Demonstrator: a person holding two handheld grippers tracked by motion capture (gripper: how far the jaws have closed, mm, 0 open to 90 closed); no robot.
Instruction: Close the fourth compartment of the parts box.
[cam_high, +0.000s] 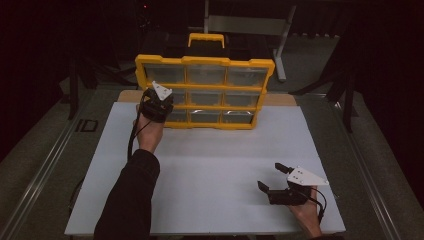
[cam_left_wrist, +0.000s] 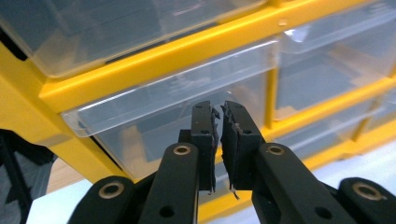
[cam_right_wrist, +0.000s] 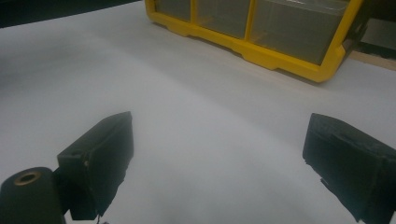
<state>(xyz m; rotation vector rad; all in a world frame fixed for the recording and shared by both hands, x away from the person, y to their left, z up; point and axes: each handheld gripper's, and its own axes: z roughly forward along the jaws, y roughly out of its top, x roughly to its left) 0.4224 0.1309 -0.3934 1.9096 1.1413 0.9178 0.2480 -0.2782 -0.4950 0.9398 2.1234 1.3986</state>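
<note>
A yellow organizer (cam_high: 205, 62) with clear drawers stands upright at the back of the white board. My left gripper (cam_high: 157, 102) is up against its left column at the middle row. In the left gripper view its jaws (cam_left_wrist: 219, 109) stand only a thin slit apart, right in front of a clear drawer (cam_left_wrist: 177, 93); nothing shows between the pads. My right gripper (cam_high: 269, 175) rests low over the board's front right, jaws wide apart with nothing between them (cam_right_wrist: 219, 144). The organizer's bottom corner (cam_right_wrist: 261, 53) lies far ahead of it.
The white board (cam_high: 210, 170) covers the table. Behind the organizer sits a black case with a yellow handle (cam_high: 206, 40), and a grey metal stand (cam_high: 280, 50) rises at the back right. Dark floor surrounds the table.
</note>
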